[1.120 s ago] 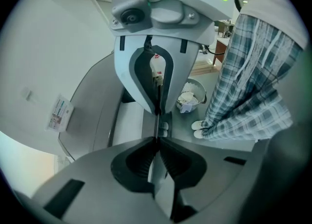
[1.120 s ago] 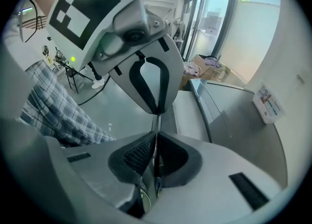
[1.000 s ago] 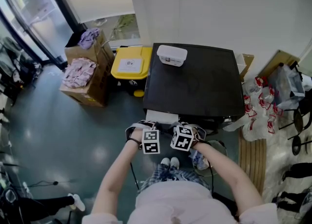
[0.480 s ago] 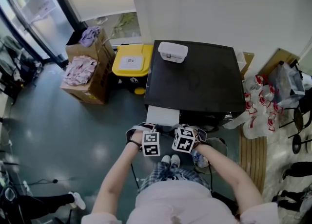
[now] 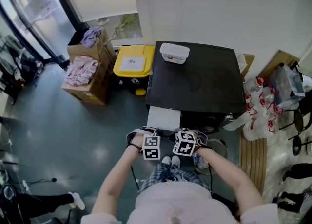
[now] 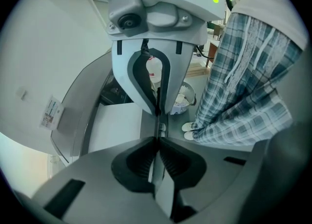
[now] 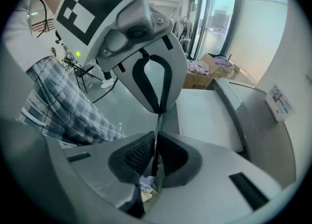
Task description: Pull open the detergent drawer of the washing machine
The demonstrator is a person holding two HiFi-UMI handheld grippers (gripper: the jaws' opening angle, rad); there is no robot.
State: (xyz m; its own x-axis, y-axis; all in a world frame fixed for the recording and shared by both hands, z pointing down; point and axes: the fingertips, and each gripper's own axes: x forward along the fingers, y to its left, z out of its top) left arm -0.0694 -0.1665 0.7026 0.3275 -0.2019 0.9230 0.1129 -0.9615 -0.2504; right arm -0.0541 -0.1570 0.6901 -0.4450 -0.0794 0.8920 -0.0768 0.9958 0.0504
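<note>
Jaws are pressed together on nothing at the left gripper (image 6: 158,115) and the right gripper (image 7: 157,113) — both held just before the white detergent drawer (image 5: 163,118), seen drawn out from the black-topped washing machine's (image 5: 195,79) front left.

The washing machine (image 5: 195,79) stands against the wall, with a tub (image 5: 174,53) on the back left corner of its top. The detergent drawer (image 5: 163,118) juts from its front at the left. A bin (image 5: 132,65) sits just left of the machine, cardboard boxes (image 5: 87,79) farther left, and bags (image 5: 256,106) to its right. The left gripper (image 5: 148,138) and right gripper (image 5: 187,138) are side by side before the drawer.
</note>
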